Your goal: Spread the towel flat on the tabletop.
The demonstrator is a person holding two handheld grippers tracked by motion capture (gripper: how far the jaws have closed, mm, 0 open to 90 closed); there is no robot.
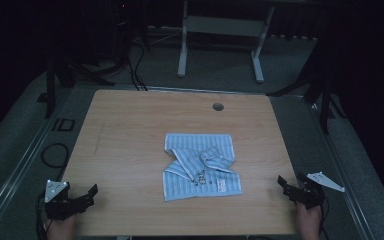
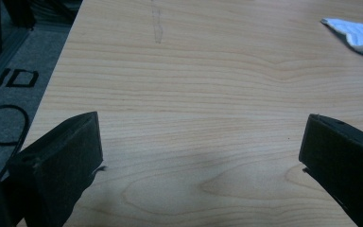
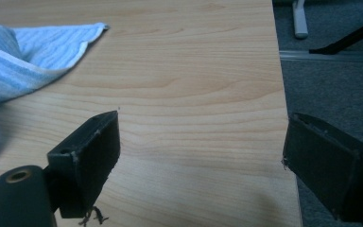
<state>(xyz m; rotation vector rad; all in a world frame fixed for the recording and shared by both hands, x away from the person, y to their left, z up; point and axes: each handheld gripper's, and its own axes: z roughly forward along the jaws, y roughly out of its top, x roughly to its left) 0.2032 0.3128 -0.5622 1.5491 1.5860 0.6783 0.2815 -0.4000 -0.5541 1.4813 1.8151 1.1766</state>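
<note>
A blue striped towel point(image 1: 201, 166) lies crumpled near the middle of a wooden table point(image 1: 130, 130), its far part spread flat and its near part folded over on itself in loose ridges, with a small white label showing at the near right corner. At the near left corner of the table a person's hand holds the left gripper point(image 1: 82, 196), its jaws released and standing wide apart with nothing between them; in the left gripper view bare wood shows between the two black jaws and a corner of the towel point(image 2: 354, 35) lies far off to the right. At the near right edge the other hand holds the right gripper point(image 1: 286, 187), likewise released, jaws spread and empty; in the right gripper view the towel point(image 3: 26, 56) lies to the left of the jaws, apart from them, while the right jaw hangs past the table's edge over grey floor. Both grippers are well apart from the towel, one on each side. A round hole point(image 1: 218, 106) sits in the tabletop near its far edge, and a white frame point(image 1: 222, 35) stands on the floor beyond the table.
</note>
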